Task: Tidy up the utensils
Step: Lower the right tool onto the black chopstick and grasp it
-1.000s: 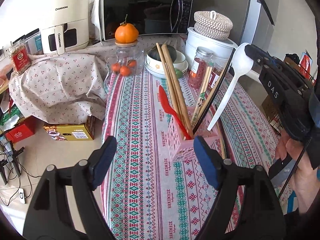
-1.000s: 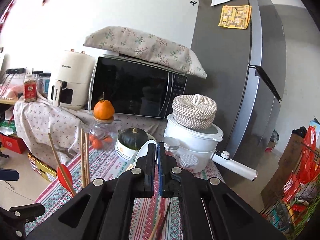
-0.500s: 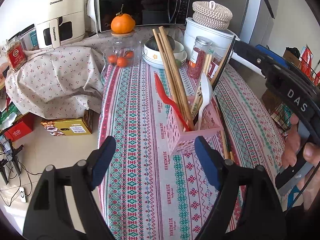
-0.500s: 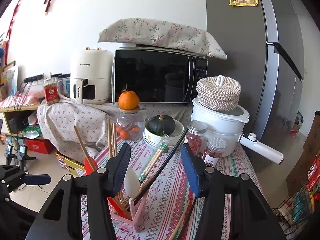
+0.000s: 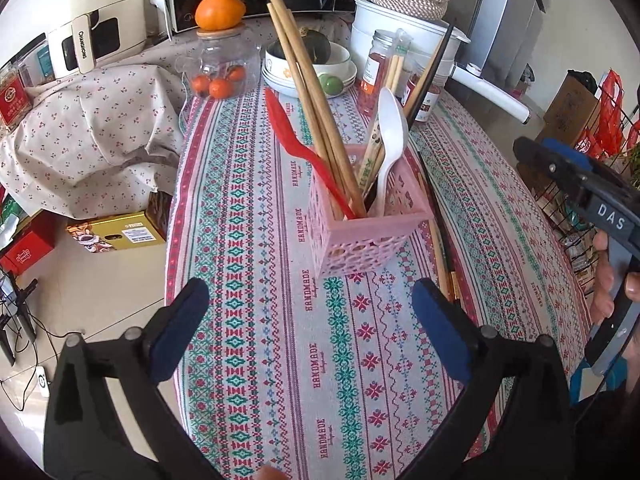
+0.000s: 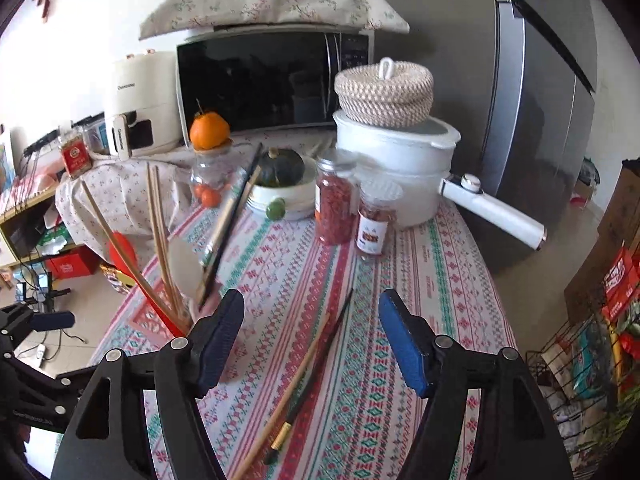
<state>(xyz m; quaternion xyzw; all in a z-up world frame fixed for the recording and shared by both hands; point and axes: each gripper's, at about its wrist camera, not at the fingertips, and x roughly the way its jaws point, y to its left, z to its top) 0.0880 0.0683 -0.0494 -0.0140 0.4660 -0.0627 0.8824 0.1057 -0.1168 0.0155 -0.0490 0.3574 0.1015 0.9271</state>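
Both claws are spreading apart, empty: the left claw (image 5: pixel 306 330) hovering before the pink basket (image 5: pixel 370 236), the right claw (image 6: pixel 310 342) over loose chopsticks (image 6: pixel 308 376) lying on the surface (image 6: pixel 420 280).

Left hand-held gripper (image 5: pixel 308 332) jaws opening, empty; right hand-held gripper (image 6: pixel 312 344) jaws opening, empty.

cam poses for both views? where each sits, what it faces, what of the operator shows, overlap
Left wrist: on the left gripper, angled down at the pink utensil basket on the tablecloth; both its fingers show, jaws opening and empty, plus the right gripper and a hand.
Right wrist: on the right gripper, facing across the table to the microwave and fridge; its fingers straddle loose chopsticks, jaws opening, not touching them.
Shared: basket, white spoon, orange, white pot.
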